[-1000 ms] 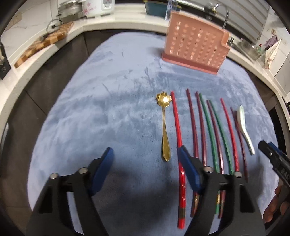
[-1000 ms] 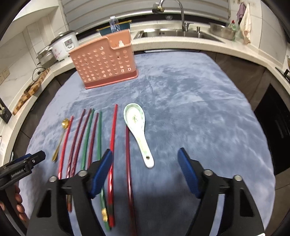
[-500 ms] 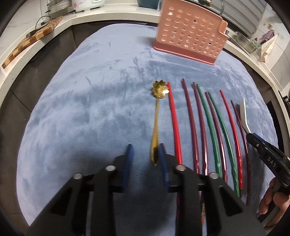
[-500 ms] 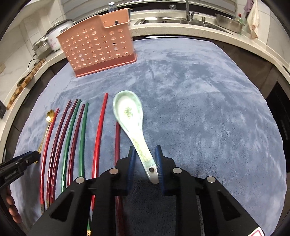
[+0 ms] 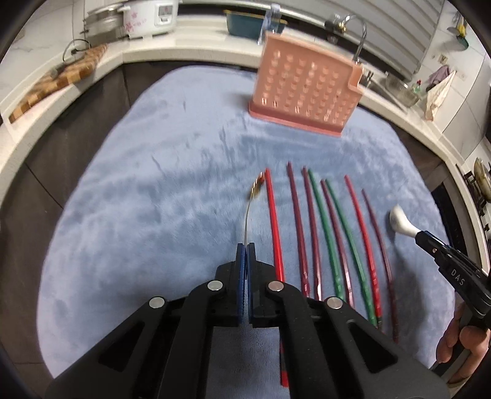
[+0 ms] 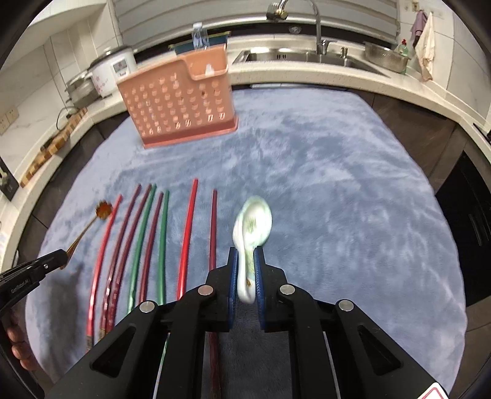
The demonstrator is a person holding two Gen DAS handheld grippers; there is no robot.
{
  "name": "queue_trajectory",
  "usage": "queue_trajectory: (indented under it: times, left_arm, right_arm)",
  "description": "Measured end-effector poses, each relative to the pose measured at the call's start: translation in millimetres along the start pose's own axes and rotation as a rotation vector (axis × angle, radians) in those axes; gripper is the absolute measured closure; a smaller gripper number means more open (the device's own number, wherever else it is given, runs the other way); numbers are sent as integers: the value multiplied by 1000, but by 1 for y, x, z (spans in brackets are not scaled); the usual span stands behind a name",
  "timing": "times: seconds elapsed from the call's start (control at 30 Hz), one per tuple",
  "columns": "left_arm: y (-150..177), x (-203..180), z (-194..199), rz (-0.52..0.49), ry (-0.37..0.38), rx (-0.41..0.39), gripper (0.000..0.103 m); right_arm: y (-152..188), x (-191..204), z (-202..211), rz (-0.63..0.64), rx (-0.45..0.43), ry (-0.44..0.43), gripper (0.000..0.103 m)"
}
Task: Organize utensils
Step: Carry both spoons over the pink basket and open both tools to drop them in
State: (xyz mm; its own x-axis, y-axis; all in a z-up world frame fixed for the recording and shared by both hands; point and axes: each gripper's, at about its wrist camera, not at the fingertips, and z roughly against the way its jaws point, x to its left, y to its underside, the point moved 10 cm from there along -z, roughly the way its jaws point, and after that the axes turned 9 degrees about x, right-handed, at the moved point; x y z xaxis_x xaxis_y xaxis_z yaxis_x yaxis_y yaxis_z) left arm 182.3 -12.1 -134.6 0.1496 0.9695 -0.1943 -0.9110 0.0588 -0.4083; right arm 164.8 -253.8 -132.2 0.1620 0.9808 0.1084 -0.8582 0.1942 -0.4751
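Note:
My left gripper (image 5: 245, 250) is shut on the handle of a gold spoon (image 5: 254, 190) with a flower-shaped bowl, held above the blue cloth. The gold spoon also shows in the right wrist view (image 6: 102, 210). My right gripper (image 6: 245, 261) is shut on the handle of a white ceramic spoon (image 6: 253, 218), lifted off the cloth; it shows in the left wrist view (image 5: 399, 219) too. Several red, maroon and green chopsticks (image 5: 319, 224) lie side by side on the cloth (image 6: 159, 239). A pink perforated utensil holder (image 5: 307, 87) stands upright at the back (image 6: 181, 101).
The blue plush cloth (image 5: 138, 199) covers the table. A white counter rings it, with a rice cooker (image 5: 147, 15), a wooden cutting board (image 5: 58, 81), a sink and tap (image 6: 310, 55) and a hanging towel (image 6: 426, 46).
Both grippers closed fully on their spoons and lifted them off the cloth. The gold spoon now hangs tilted; the ceramic spoon is raised and blurred by motion.

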Motion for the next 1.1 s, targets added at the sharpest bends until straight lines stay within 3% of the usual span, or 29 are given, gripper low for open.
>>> queue_trajectory:
  times: [0.37,0.63,0.73,0.9,1.1]
  left_arm:
    - [-62,-12,67,-18,26,-156,102]
    - [-168,-42,117,-78,41,-302,102]
    - [-204,-51,130,-103,27,-351,102]
    - [-245,-53,111,-119,0,-332,102]
    - [-243,-48,77,-129,-5,-268,102]
  right_arm:
    - [-43,7,45,15,-83,-53,96]
    - [-149,29,74,-22,-214,-230,96]
    - [-191,38,76,-15,-266,-258,96]
    - [-248,57,54,-10,-281,-299,96]
    - [-262,62,2,-30,-202,-311,96]
